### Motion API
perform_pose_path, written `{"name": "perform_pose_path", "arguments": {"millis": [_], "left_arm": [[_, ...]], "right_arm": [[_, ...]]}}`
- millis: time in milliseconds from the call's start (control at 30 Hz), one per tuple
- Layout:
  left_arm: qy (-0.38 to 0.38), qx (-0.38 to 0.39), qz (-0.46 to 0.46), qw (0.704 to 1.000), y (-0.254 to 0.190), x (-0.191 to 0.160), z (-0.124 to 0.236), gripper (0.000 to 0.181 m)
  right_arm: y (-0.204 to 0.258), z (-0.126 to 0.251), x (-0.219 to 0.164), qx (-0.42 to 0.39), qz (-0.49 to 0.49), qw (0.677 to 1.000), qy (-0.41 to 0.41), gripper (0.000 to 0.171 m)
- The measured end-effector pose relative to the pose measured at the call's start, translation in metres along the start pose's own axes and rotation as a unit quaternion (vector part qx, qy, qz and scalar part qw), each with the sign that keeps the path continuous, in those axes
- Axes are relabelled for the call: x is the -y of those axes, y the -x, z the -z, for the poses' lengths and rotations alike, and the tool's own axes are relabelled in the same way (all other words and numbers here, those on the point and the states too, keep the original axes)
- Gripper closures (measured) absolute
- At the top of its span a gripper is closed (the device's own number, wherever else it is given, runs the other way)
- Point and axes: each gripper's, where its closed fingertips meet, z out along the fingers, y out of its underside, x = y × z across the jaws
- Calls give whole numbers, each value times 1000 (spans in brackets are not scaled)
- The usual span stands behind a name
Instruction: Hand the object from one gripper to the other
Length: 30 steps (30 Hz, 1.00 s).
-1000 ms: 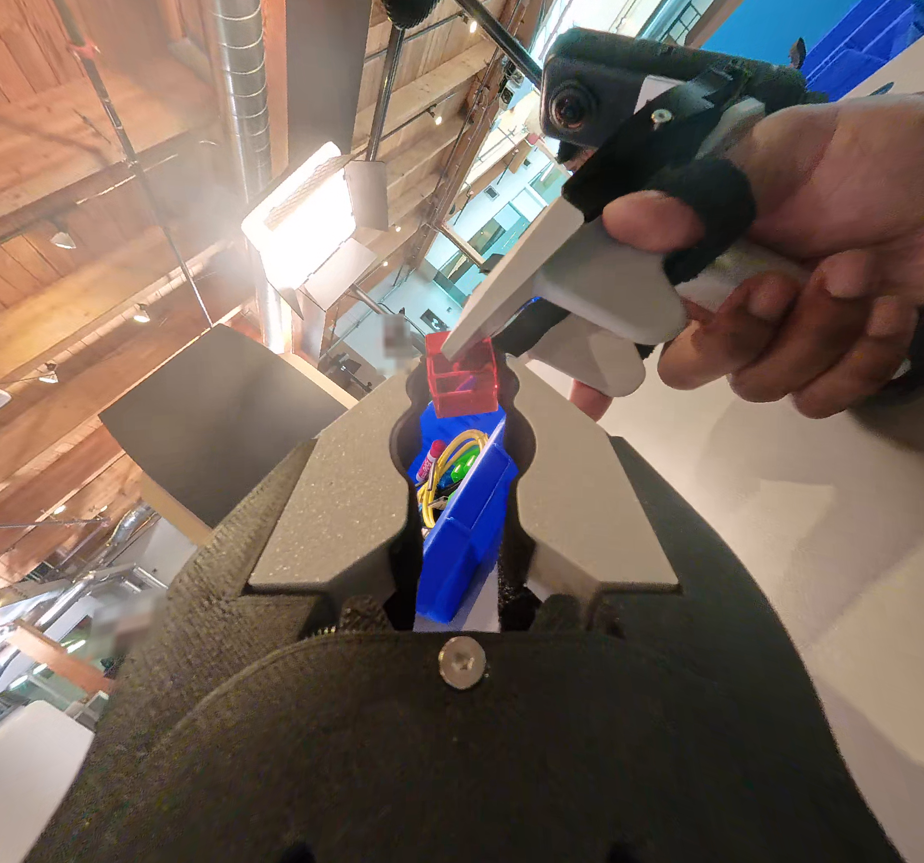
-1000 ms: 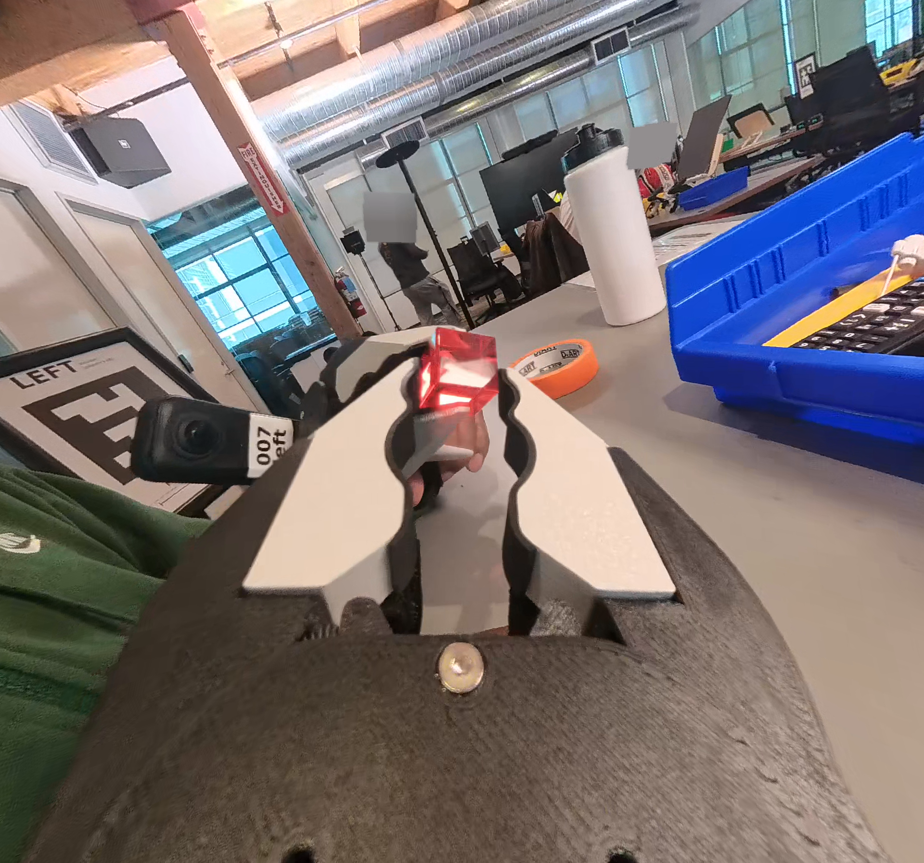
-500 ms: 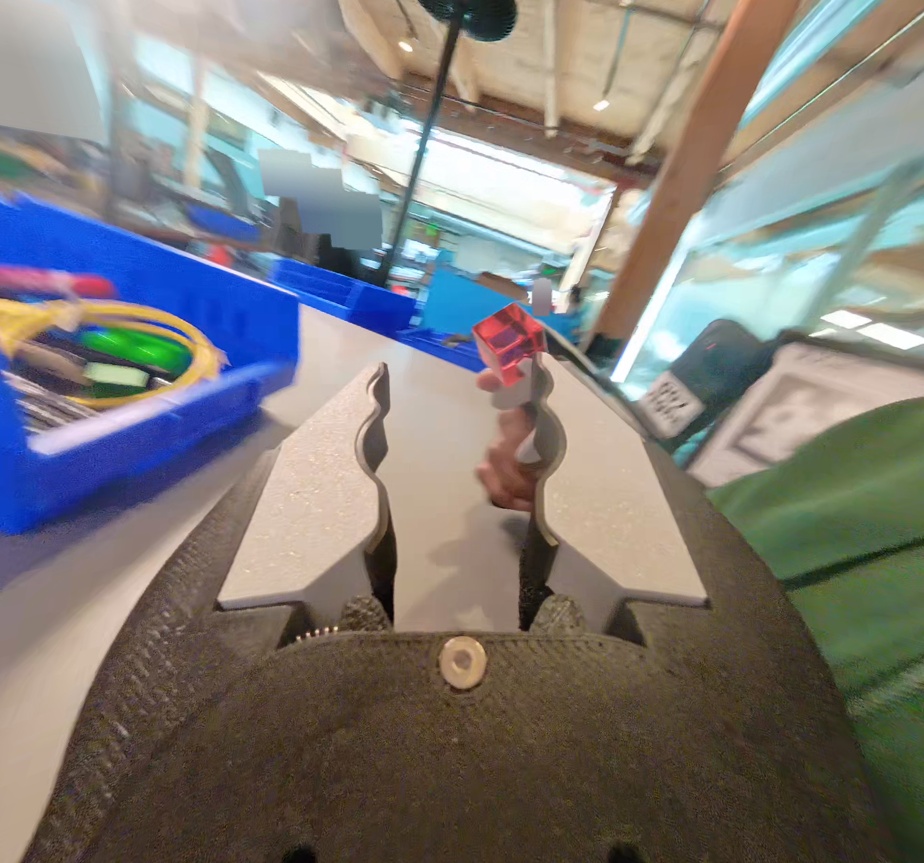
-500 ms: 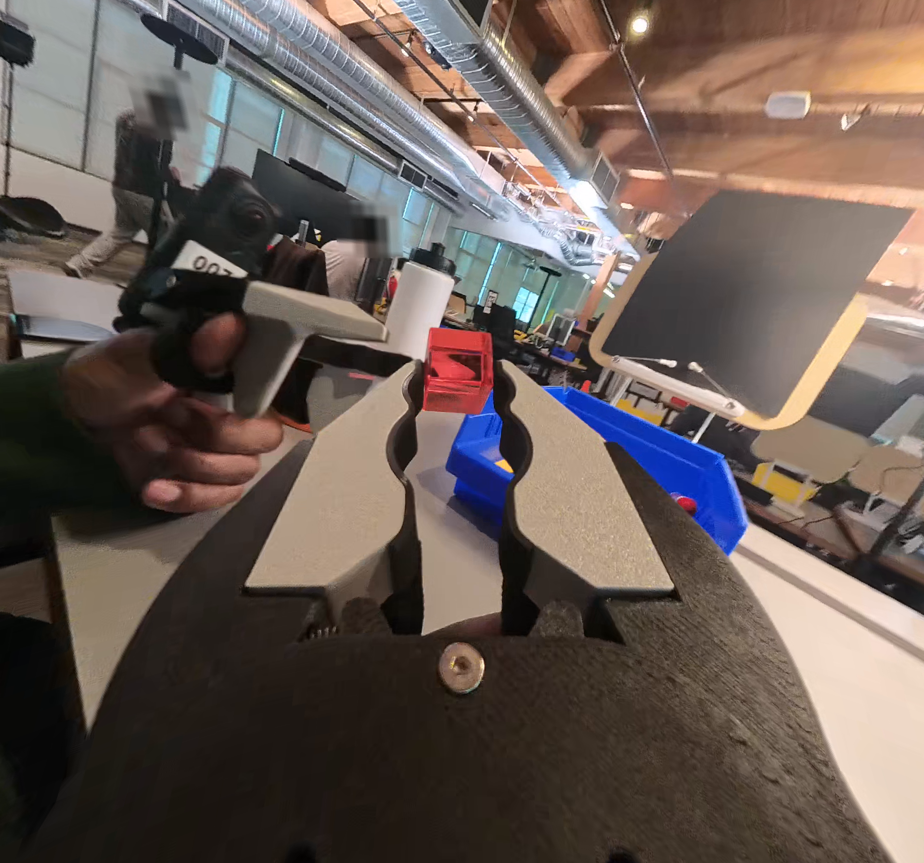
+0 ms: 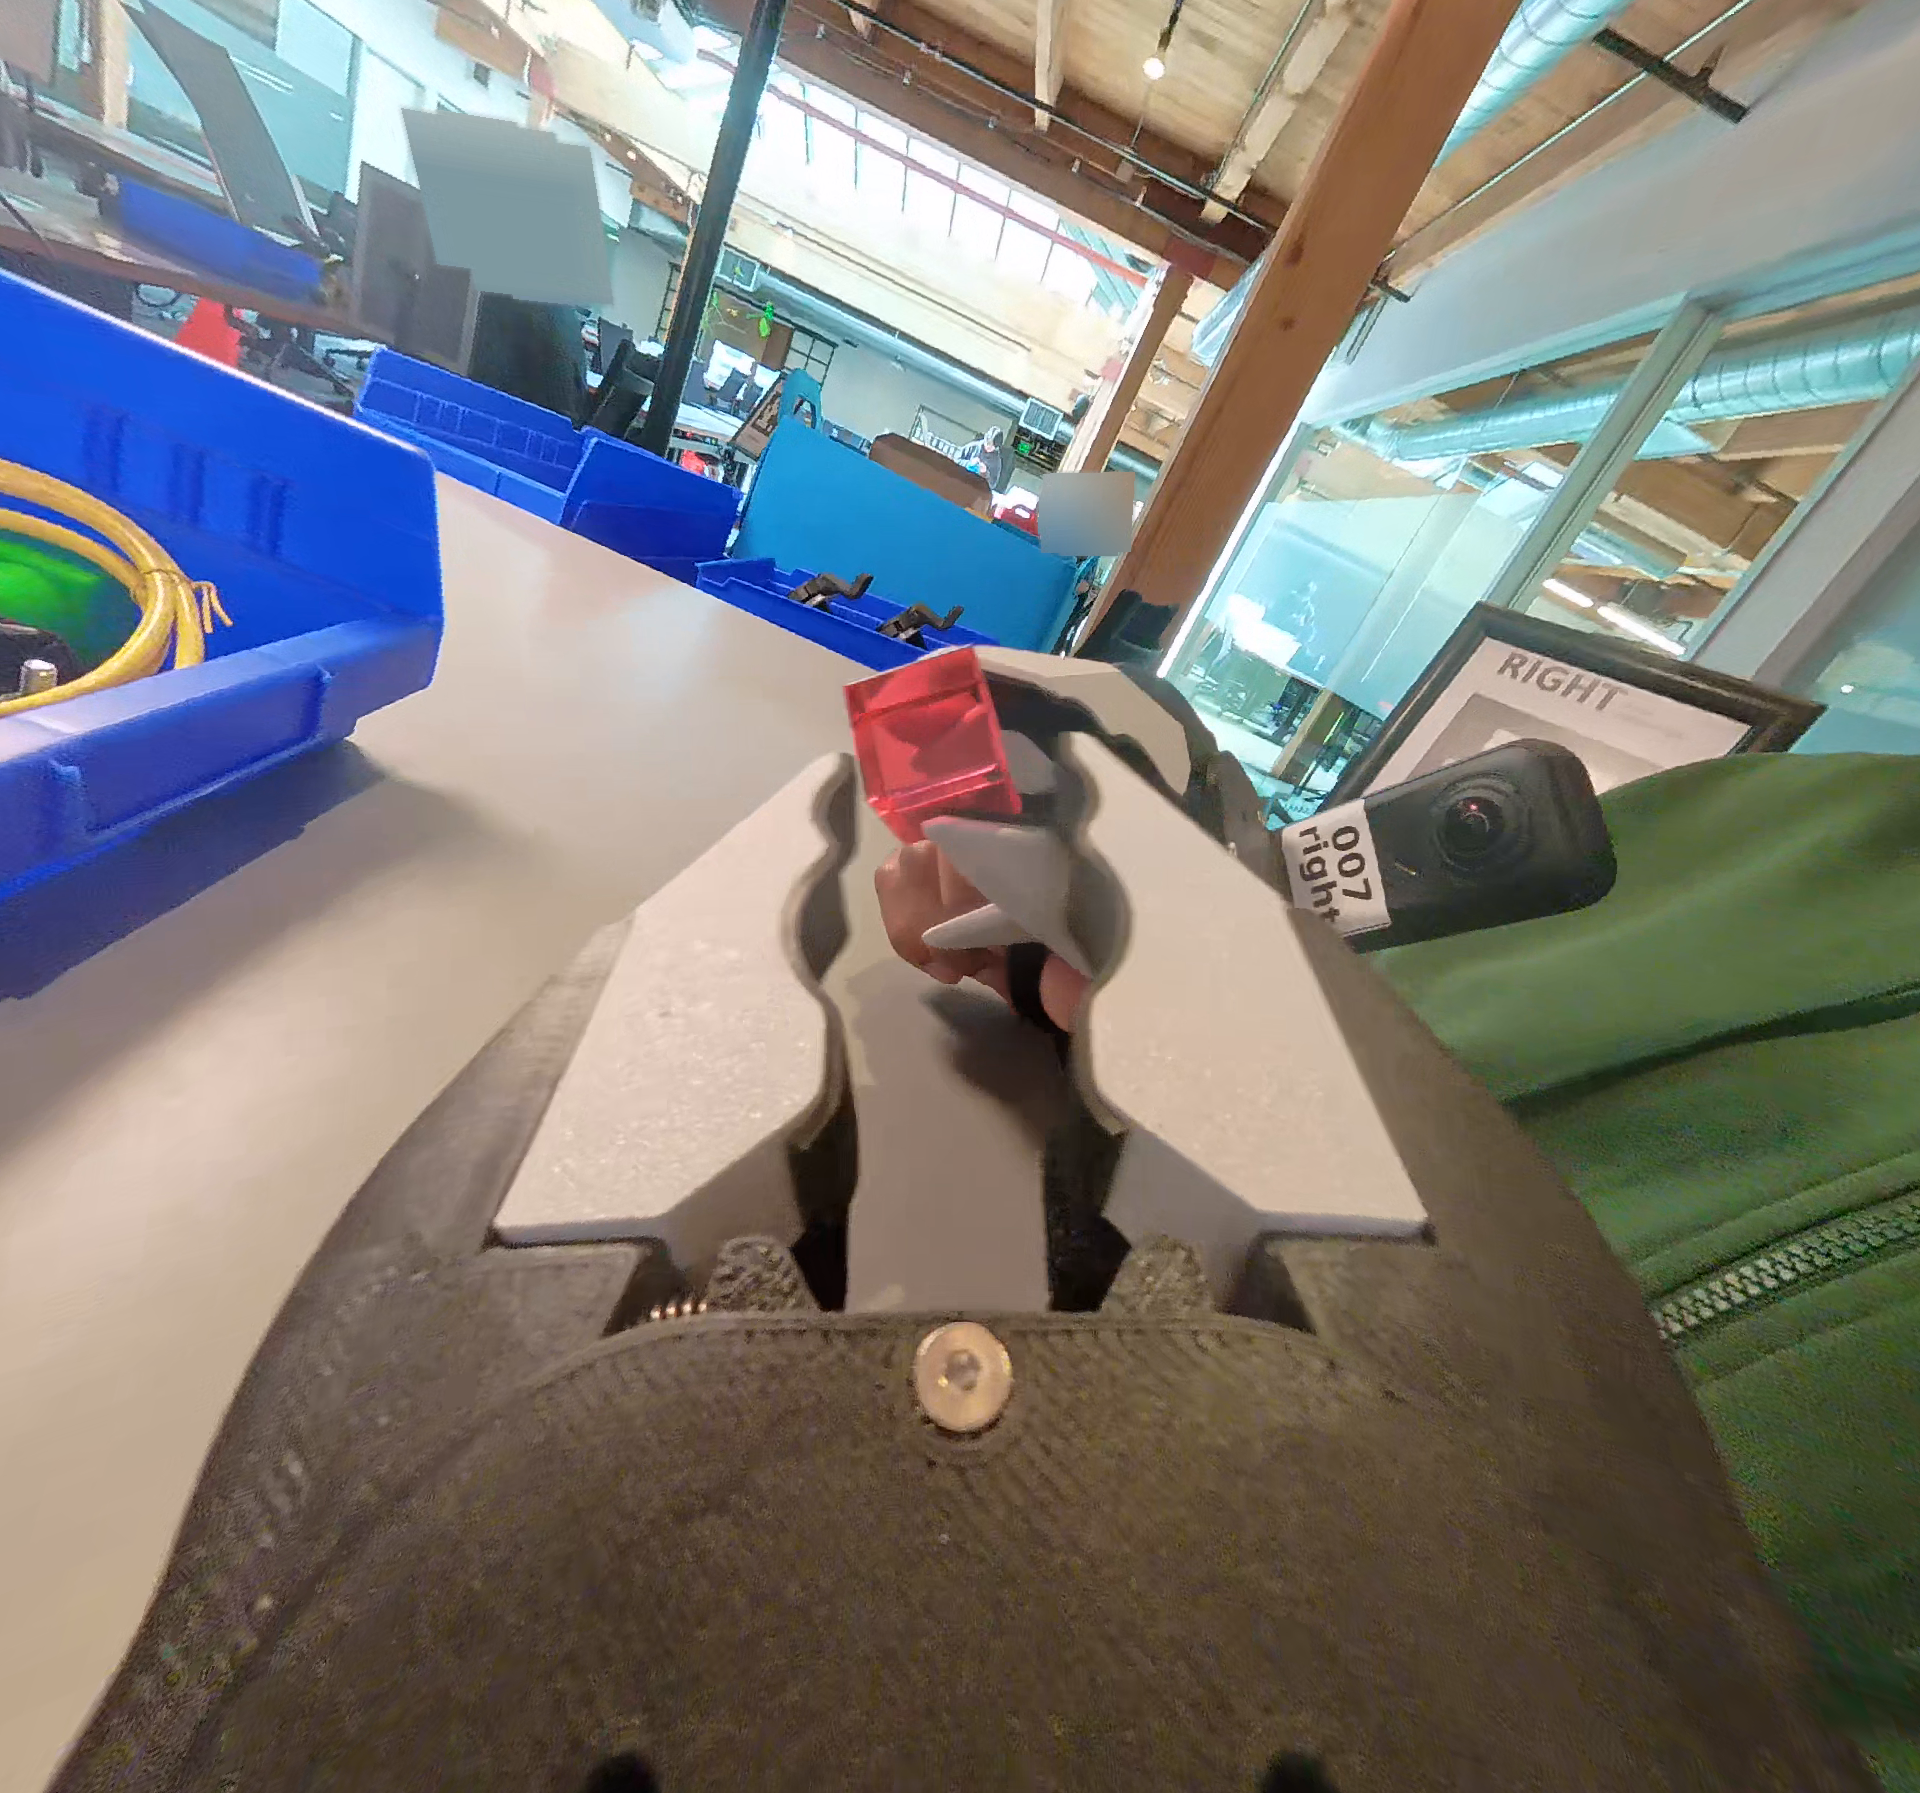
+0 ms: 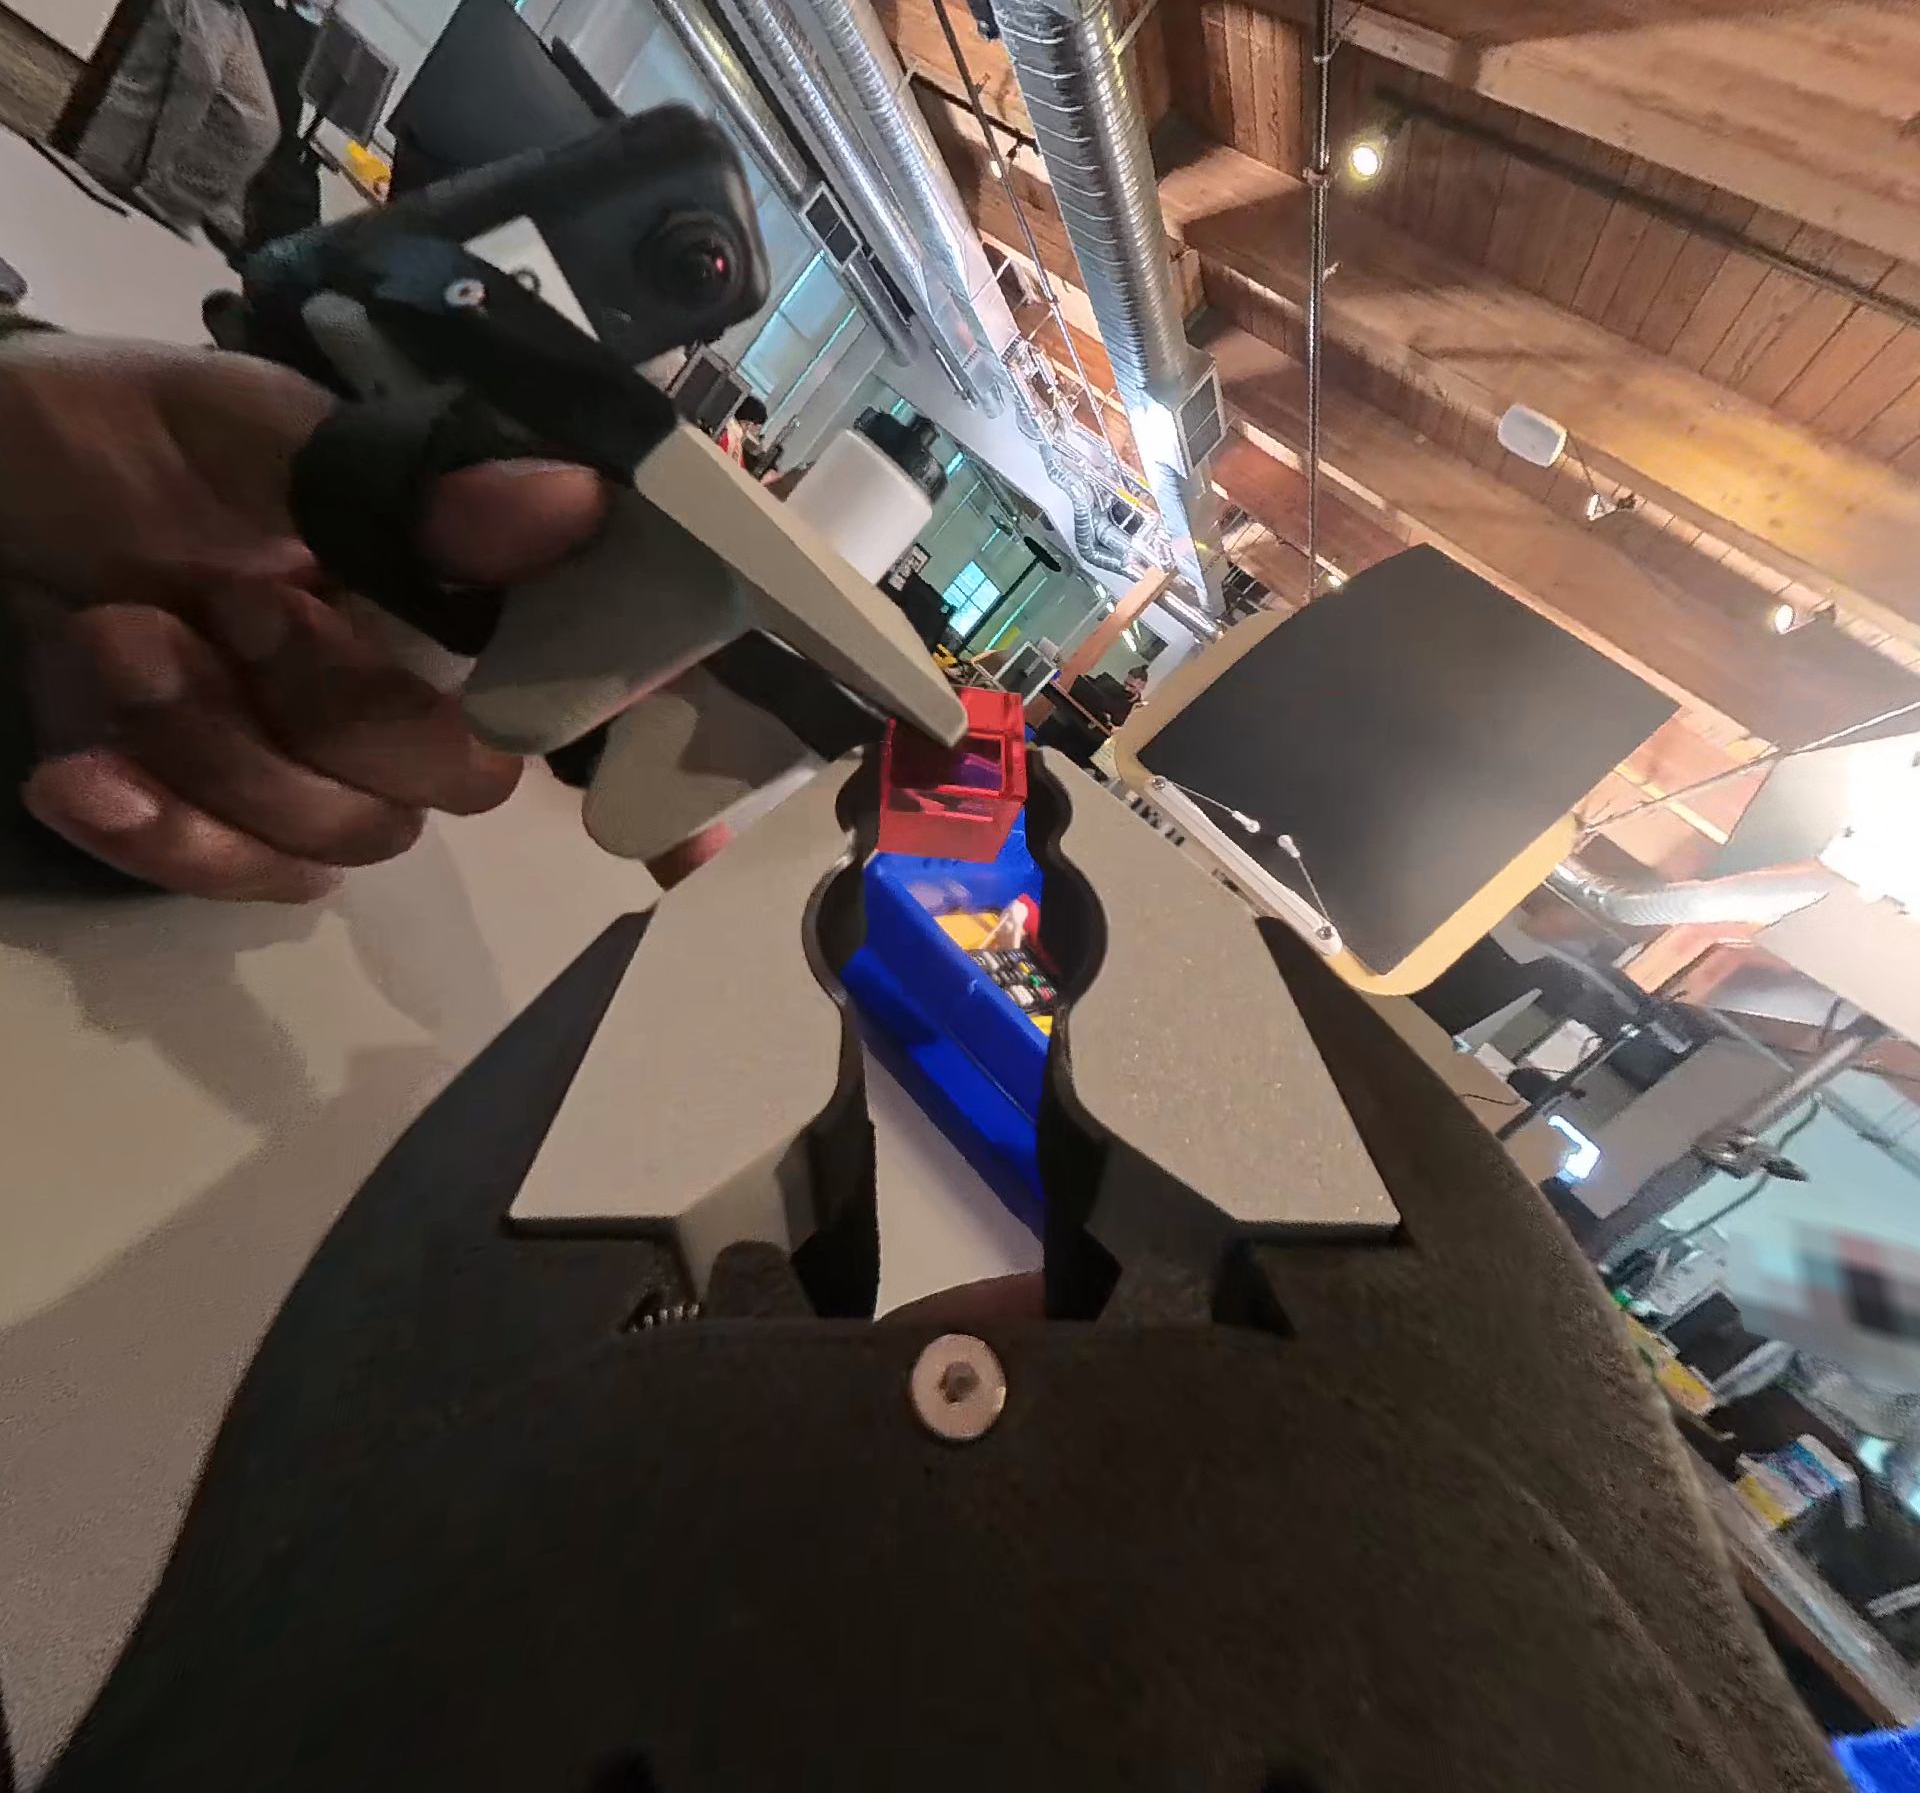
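A clear red cube (image 6: 951, 793) sits between the fingertips of my right gripper (image 6: 954, 787), which is shut on it and holds it above the grey table (image 6: 156, 1068). In the left wrist view the same cube (image 5: 930, 751) shows clamped by the right gripper (image 5: 1003, 772), which points back at me. My left gripper (image 5: 956, 777) is open, with the cube just ahead of its left fingertip. In the right wrist view the left gripper (image 6: 883, 756) comes in from the left in a hand. Its upper finger (image 6: 821, 621) lies over the cube's top edge and its lower finger (image 6: 675, 787) sits below, apart.
A blue bin (image 5: 260, 600) with a yellow cable stands left on the table; more blue bins (image 5: 540, 455) lie farther back. A green sleeve (image 5: 1662, 1016) and a framed sign (image 5: 1558, 704) are at right. The right wrist view shows another blue bin (image 6: 935, 1005) and a white bottle (image 6: 862, 507).
A second ago my left gripper held the cube. It let go and the right gripper took it and swung away. The open left gripper has now come back up to the cube.
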Motion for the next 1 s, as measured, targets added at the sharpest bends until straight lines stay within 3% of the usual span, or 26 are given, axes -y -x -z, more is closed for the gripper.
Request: {"name": "perform_pose_path", "arguments": {"millis": [33, 133, 233, 367, 500, 633, 767, 867, 1000], "left_arm": [[-6, 10, -7, 1000, 2, 2, 1, 153], [-31, 39, -46, 998, 8, 11, 6, 154], [-53, 119, -143, 981, 22, 23, 16, 154], [-65, 230, -334, 912, 26, 38, 25, 155], [-65, 235, -458, 855, 8, 35, 16, 155], [-32, 241, -534, 810, 4, 23, 5, 155], [-7, 232, -589, 774, -1, 10, -5, 155], [4, 240, -613, 752, 0, 5, -8, 155], [17, 238, -560, 793, 12, 3, -8, 153]], "right_arm": [[0, 0, 0, -2, 5, 1000, 2, 143], [-2, 0, -1, 1, -23, 1000, 5, 143], [-5, 1, -2, 34, -124, 992, 1, 138], [-9, 4, 1, 98, -289, 952, -12, 128], [-16, 7, 2, 147, -437, 887, -28, 121], [-12, 8, 4, 194, -508, 839, -29, 115], [-8, 7, 2, 203, -512, 834, -17, 117], [-7, 8, 3, 206, -505, 838, -18, 139], [-21, 7, -2, 139, -442, 886, -21, 144]]}}
